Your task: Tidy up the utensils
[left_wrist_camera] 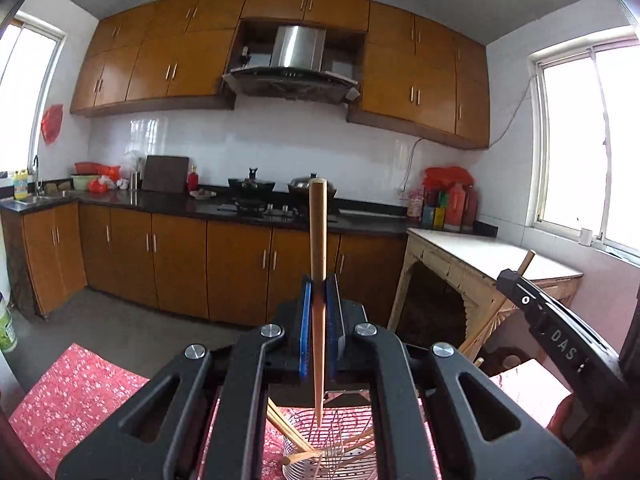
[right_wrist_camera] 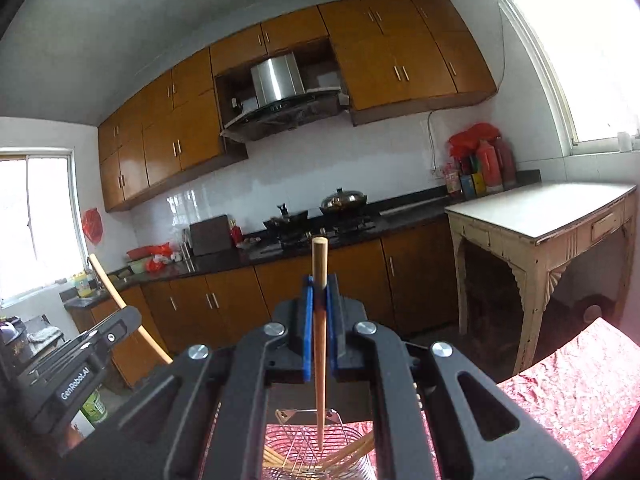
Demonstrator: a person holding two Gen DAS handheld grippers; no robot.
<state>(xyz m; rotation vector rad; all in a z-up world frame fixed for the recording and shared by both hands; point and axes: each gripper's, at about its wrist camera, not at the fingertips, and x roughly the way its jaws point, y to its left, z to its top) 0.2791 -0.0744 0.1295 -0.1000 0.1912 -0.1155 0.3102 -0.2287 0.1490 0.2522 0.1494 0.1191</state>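
Your left gripper is clenched on a tapered wooden chopstick, blue pads pressed on both sides, stick held near upright with the thin tip pointing down over the round wire-mesh utensil basket. Your right gripper is clamped the same way on a second wooden chopstick, tip down over the same basket. Several loose chopsticks already lie slanted inside the basket; whether either held tip touches the wire, you cannot tell from these views. The basket sits on the counter covered by a red floral cloth.

In the left view the right gripper body shows at the right edge, its chopstick angled behind it. In the right view the left one shows at the lower left.

Behind: brown wood cabinets, black worktop with gas hob, two lidded pans, steel range hood, cream side table, red bottles in the corner.
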